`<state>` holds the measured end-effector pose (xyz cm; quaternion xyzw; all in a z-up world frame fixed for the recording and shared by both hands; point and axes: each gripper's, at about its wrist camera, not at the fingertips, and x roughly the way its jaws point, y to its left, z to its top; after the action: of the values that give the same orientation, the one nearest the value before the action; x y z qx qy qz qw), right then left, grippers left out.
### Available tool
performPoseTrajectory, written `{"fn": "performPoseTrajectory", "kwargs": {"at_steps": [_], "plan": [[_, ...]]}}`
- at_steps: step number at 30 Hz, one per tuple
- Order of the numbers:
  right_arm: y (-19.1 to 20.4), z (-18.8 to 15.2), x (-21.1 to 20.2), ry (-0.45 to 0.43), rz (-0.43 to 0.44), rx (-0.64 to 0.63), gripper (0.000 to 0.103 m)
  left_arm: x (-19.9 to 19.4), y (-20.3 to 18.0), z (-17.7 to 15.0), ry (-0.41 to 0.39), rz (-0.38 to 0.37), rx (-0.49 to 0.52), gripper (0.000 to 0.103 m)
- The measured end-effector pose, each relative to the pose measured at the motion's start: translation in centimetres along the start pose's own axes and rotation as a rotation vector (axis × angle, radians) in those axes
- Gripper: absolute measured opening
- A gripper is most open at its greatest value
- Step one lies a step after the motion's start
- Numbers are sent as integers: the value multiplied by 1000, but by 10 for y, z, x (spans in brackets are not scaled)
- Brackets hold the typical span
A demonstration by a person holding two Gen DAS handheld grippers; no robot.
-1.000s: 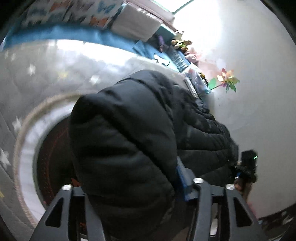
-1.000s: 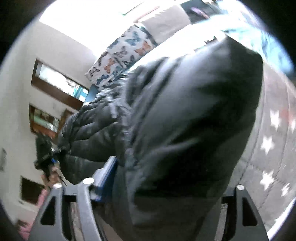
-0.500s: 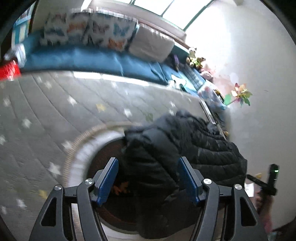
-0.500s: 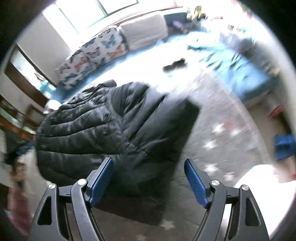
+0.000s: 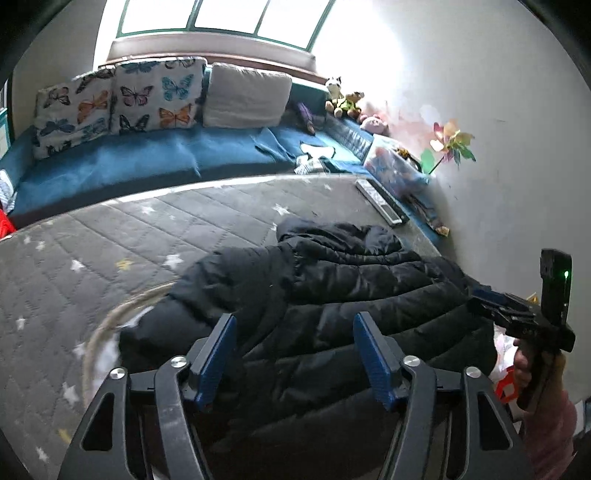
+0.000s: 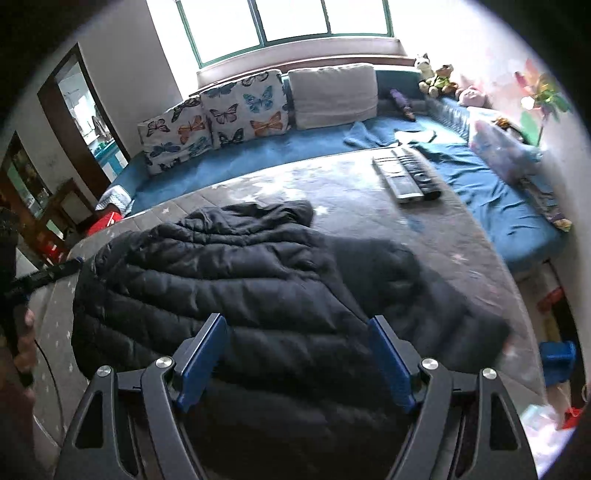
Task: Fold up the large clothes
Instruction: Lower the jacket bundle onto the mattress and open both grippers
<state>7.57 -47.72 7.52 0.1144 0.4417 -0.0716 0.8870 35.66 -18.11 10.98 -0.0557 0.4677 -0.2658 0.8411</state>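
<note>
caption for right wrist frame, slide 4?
Open right gripper poised over a black puffer jacket lying on the grey star-print mat, jaws empty.

daylight floods in through the window [image 5: 221, 18], blowing out the glass and the wall [image 5: 369, 48] beside it. the jacket [image 6: 240, 273] stays dark, its right edge smeared by blur. fisheye bends everything, corners black.
</note>
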Motion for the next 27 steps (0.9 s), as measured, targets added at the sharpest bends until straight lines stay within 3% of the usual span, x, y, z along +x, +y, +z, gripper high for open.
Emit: {"fn": "performPoseTrajectory", "kwargs": {"at_steps": [4, 10, 19, 21, 24, 27], "plan": [[1, 14, 28, 2, 30, 18, 85, 40, 12, 1, 44, -7, -35, 64], [-8, 3, 76, 107, -22, 17, 85, 82, 31, -18, 112, 0, -45, 60], [28, 32, 63, 54, -8, -13, 85, 92, 32, -22, 114, 11, -33, 60], [35, 38, 81, 82, 1, -11, 85, 93, 31, -23, 113, 16, -29, 60], [37, 31, 119, 184, -54, -11, 87, 95, 30, -23, 113, 25, -16, 60], [35, 30, 109, 166, -36, 5, 87, 95, 29, -24, 116, 35, -11, 60]]}}
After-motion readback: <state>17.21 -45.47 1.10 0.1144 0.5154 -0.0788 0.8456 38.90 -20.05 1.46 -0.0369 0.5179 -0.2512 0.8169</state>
